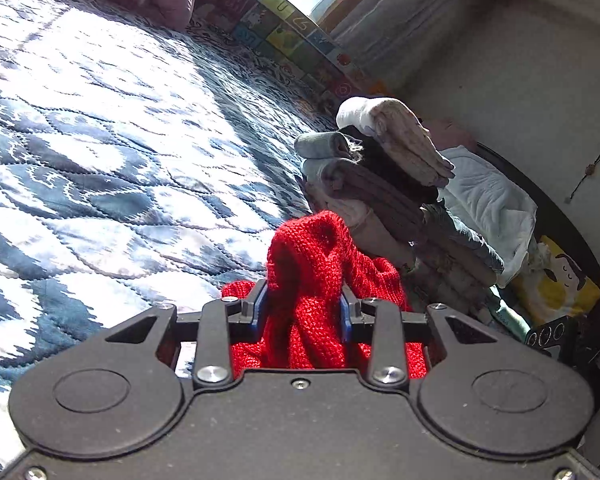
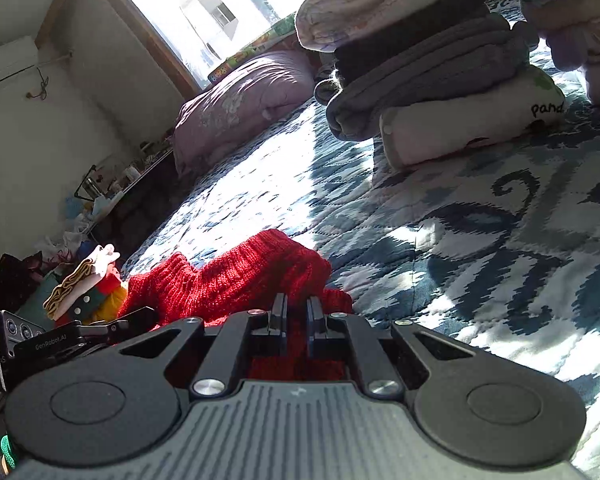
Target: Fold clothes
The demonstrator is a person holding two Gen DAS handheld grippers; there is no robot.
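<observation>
A: Report left gripper status.

B: Jaws pinch a bunched fold of the red knit garment. Fabric fills the gap and rises ahead of the fingertips.

A: Right gripper?

B: Jaws nearly pressed together, clamping a thin edge of the same red knit garment, which extends forward and left of the jaws across the blue-and-white quilt.

A: Surroundings?

B: A stack of folded clothes rests on the quilt well ahead and right of the right jaws.
</observation>
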